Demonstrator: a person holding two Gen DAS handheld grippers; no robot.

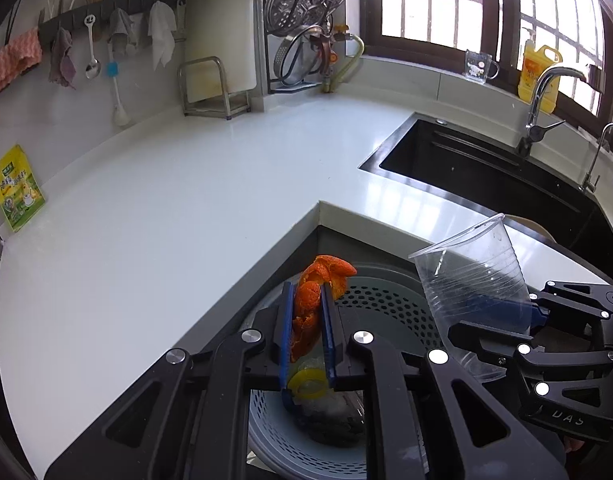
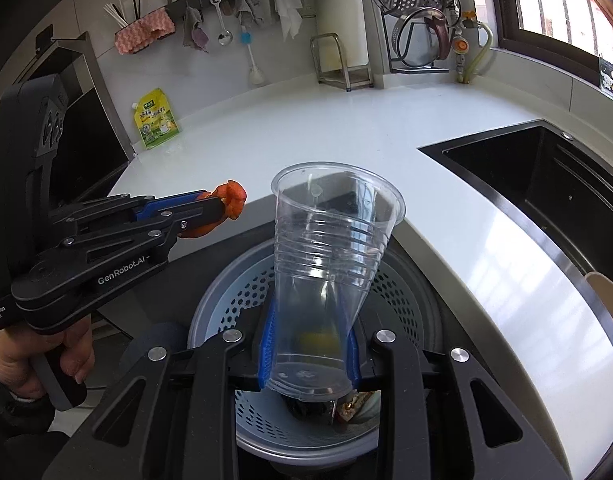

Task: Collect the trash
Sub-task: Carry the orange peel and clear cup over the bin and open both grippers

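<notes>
My left gripper is shut on an orange peel and holds it over a grey perforated trash bin below the counter's inner corner. The peel also shows in the right wrist view, clamped in the left gripper. My right gripper is shut on a clear plastic cup, squeezed near its base, above the same bin. The cup and right gripper also show in the left wrist view. Trash, including a yellow ring, lies inside the bin.
A white L-shaped counter wraps around the bin. A black sink with a faucet lies at the right. A green-yellow pouch leans on the wall at left. Racks, cloths and utensils line the back wall.
</notes>
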